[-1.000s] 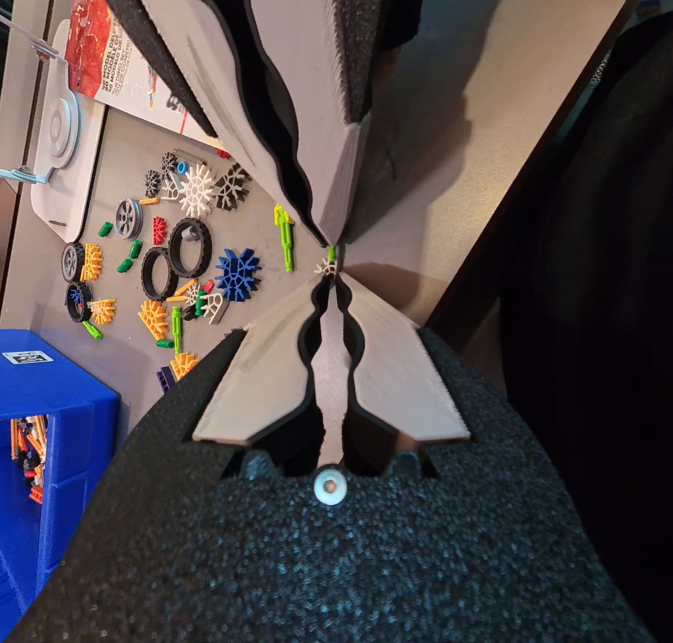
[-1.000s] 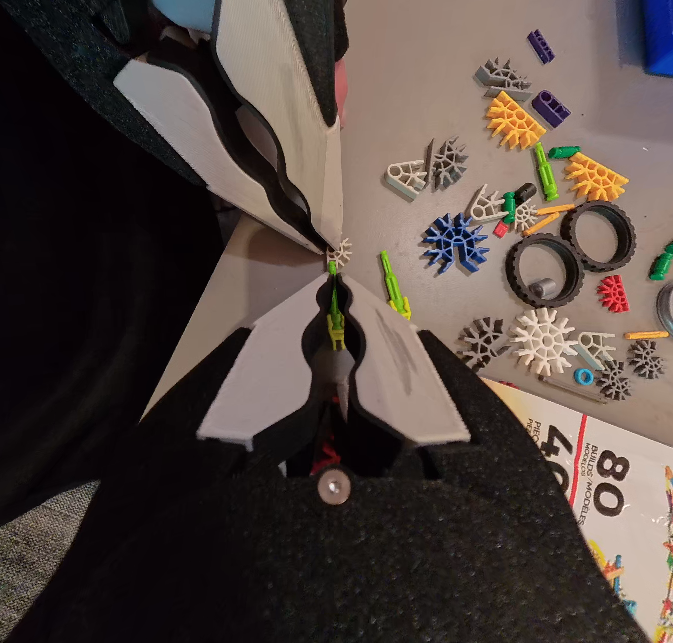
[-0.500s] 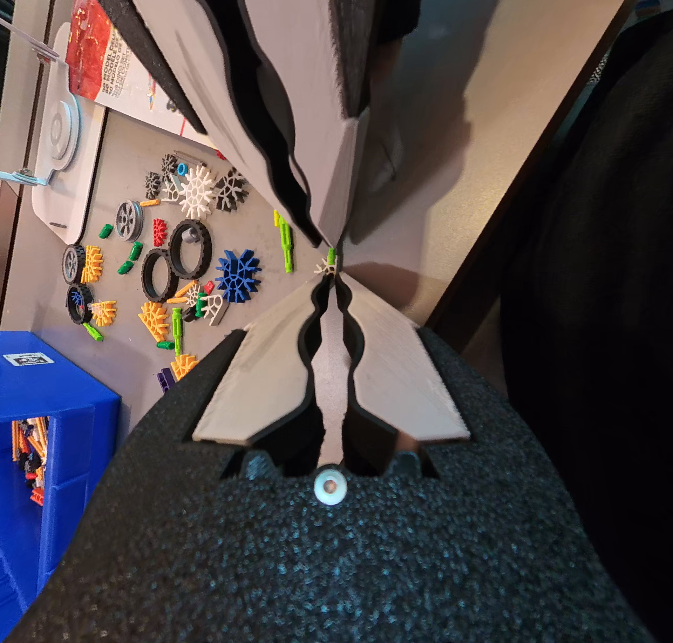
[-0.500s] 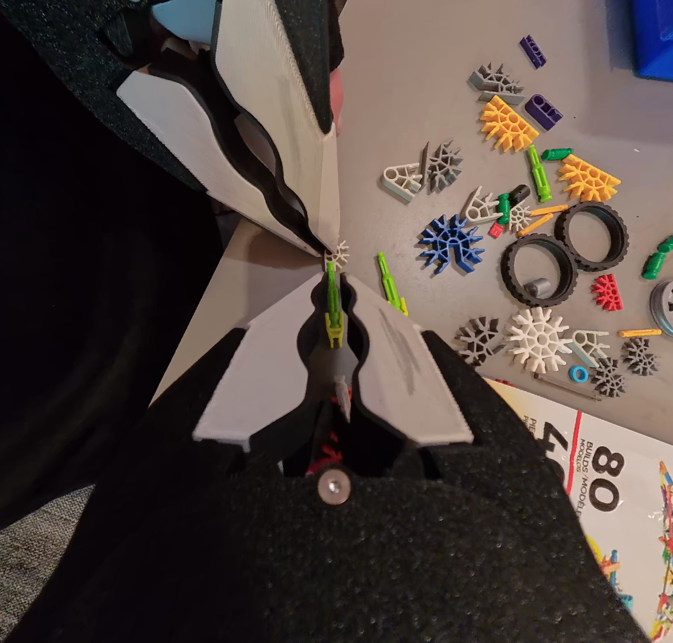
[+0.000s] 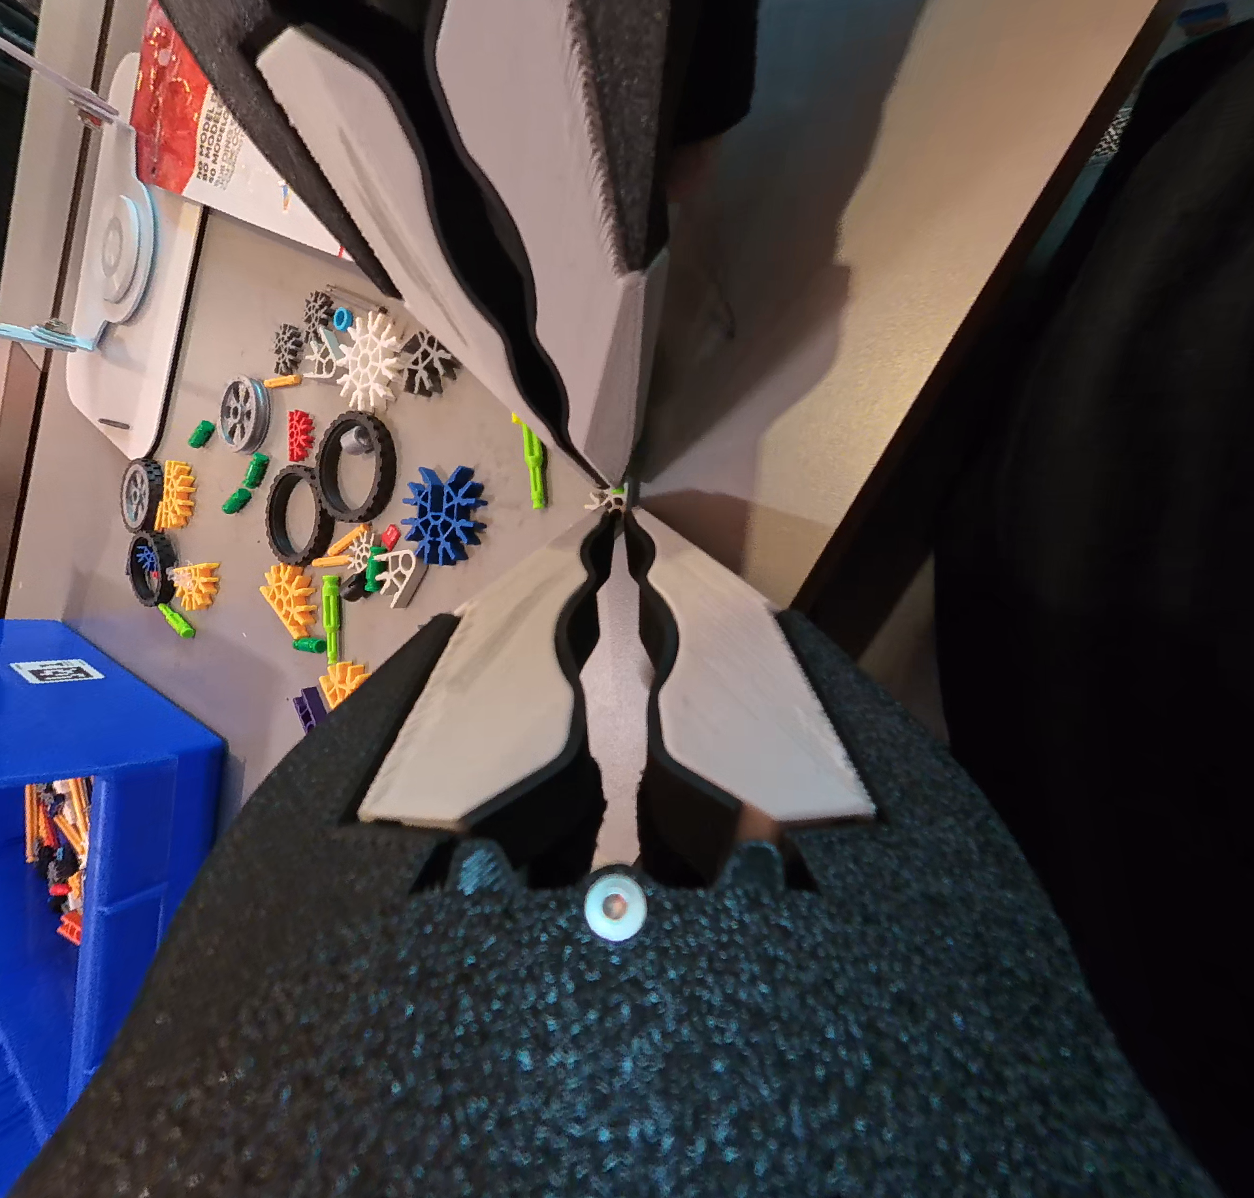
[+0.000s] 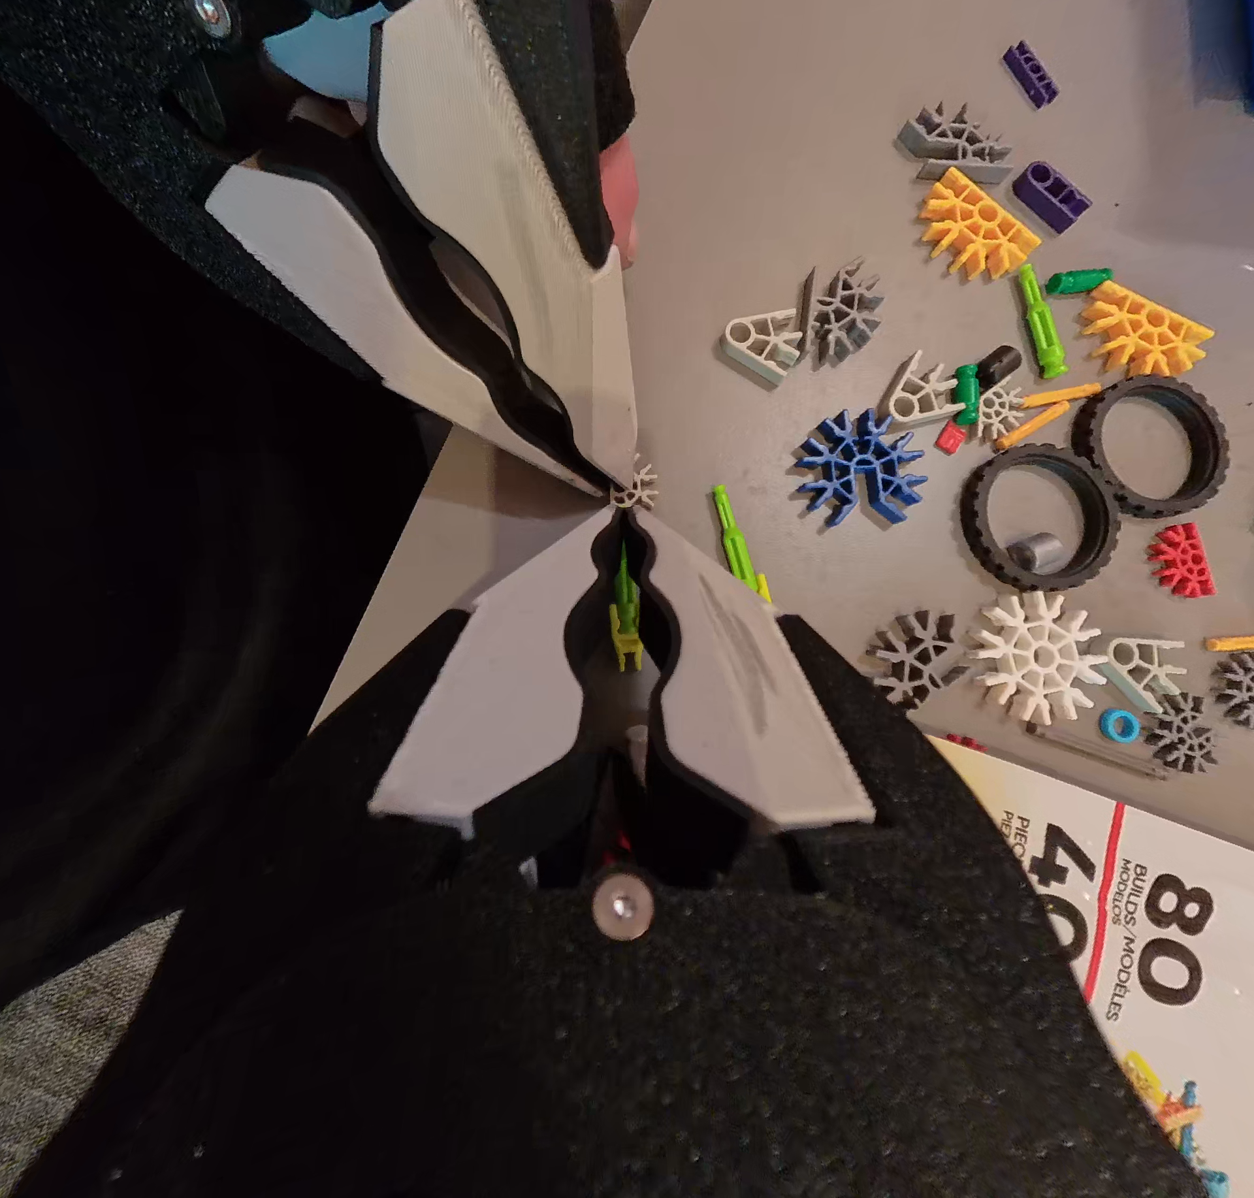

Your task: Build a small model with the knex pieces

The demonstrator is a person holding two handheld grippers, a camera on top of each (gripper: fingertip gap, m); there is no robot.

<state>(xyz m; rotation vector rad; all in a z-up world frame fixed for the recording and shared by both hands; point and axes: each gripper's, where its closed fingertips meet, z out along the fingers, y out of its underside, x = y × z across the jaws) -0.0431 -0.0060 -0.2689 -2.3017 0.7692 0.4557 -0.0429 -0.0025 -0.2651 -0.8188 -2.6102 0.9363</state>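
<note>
Moved since earlier: your right gripper [image 6: 621,521], clamped on the lime-green plastic rod [image 6: 625,605], has pushed it tip-first against the small white snowflake connector [image 6: 634,487], which your left gripper [image 5: 616,510] pinches tight above the table edge.

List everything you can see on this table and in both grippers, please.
grey table: one, grey, under everything
blue plastic bin: one, blue, table's edge, rods inside
printed booklet: one, white and red, beside the loose parts
black rubber tyres: two, black, side by side, mid-table
blue snowflake connector: one, blue, beside the tyres
large white snowflake connector: one, white, near the booklet
yellow fan connectors: at least four, yellow, scattered
loose lime green rod: one, green, lying near the grippers
small white connector: one, white, pinched by left gripper
held lime green rod: one, green, between the fingers of right gripper
left gripper: black and white, shut
right gripper: black and white, shut
</note>
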